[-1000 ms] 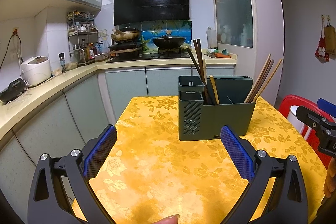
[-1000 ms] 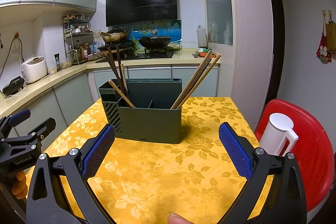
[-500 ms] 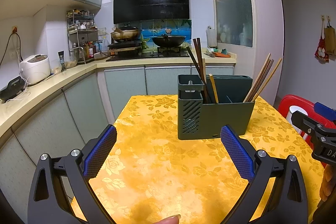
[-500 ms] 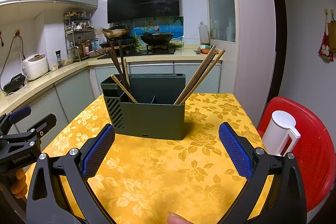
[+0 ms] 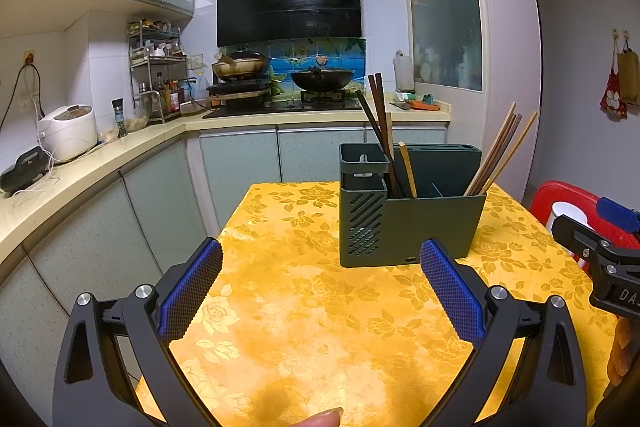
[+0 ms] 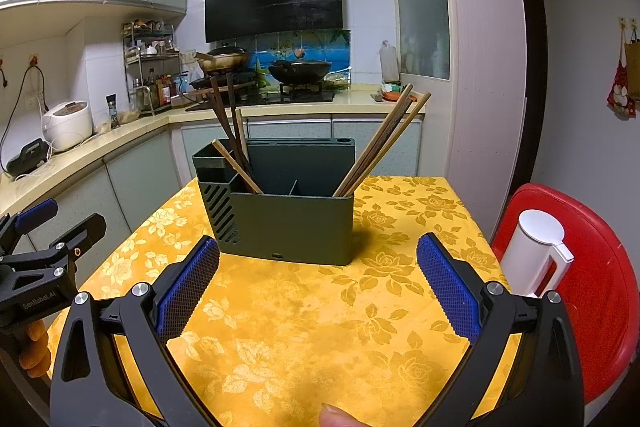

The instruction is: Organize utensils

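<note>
Counter (image 5: 100,155) runs along the far left, with a rice cooker (image 5: 69,131) on it; none of this is near my tongs.

Left tongs (image 5: 320,287): released, blue pads (image 5: 191,287) spread wide, nothing between them. They hover above the yellow tablecloth (image 5: 320,327). In the right wrist view the same tongs (image 6: 44,227) show at the left edge, well left of the holder.

Holder (image 5: 408,211): dark green, upright on the table, ahead of both tongs and touched by neither. From the left tongs it sits forward and to the right, its base just behind the right pad. From the right tongs (image 6: 318,283) it lies nearly straight ahead, between the pad lines but beyond the tips.

Contents: dark chopsticks (image 5: 380,123) plus a pale one lean in the left section beside the slotted end box; a second bundle (image 5: 500,155) leans out to the right from the right section. Middle section: I cannot tell what it holds.

Right tongs: also released, pads apart, empty, over the cloth.

Far right: white jug (image 6: 536,255) on a red chair (image 6: 600,287), off the table.
</note>
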`<state>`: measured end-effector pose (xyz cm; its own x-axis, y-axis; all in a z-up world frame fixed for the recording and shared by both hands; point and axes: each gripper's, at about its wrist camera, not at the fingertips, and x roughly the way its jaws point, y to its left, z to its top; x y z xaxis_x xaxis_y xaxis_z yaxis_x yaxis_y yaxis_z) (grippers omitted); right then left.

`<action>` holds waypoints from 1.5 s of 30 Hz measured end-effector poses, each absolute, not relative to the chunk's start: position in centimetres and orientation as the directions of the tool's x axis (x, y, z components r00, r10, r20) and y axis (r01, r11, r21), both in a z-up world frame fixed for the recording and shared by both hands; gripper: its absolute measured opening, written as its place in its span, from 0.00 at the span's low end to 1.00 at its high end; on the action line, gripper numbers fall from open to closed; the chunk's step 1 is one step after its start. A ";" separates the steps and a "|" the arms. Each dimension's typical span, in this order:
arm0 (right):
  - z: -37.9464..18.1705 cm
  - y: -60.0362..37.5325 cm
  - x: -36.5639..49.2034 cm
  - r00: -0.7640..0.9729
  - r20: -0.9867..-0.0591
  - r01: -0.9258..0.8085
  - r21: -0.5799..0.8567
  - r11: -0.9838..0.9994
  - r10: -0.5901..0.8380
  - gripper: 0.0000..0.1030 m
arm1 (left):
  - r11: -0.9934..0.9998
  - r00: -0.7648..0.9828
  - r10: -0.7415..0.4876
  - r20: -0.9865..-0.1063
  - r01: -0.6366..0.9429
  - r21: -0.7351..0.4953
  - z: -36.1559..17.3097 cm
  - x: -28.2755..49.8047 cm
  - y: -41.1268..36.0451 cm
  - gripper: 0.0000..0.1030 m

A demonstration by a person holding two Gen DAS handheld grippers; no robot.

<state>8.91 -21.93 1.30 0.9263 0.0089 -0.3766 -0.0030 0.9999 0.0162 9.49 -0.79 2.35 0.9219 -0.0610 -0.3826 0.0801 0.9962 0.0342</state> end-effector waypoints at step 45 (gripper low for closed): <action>-0.1 -22.0 9.6 0.915 -0.402 -0.017 0.002 1.000 0.017 0.93 | 0.997 0.936 -0.043 -0.349 0.064 0.050 2.1 9.3 -0.9 0.93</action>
<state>9.62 -22.02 -0.06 0.9154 0.0165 -0.4022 -0.0170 0.9999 0.0023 9.28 -0.86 2.10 0.9362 -0.0425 -0.3490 0.0638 0.9967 0.0497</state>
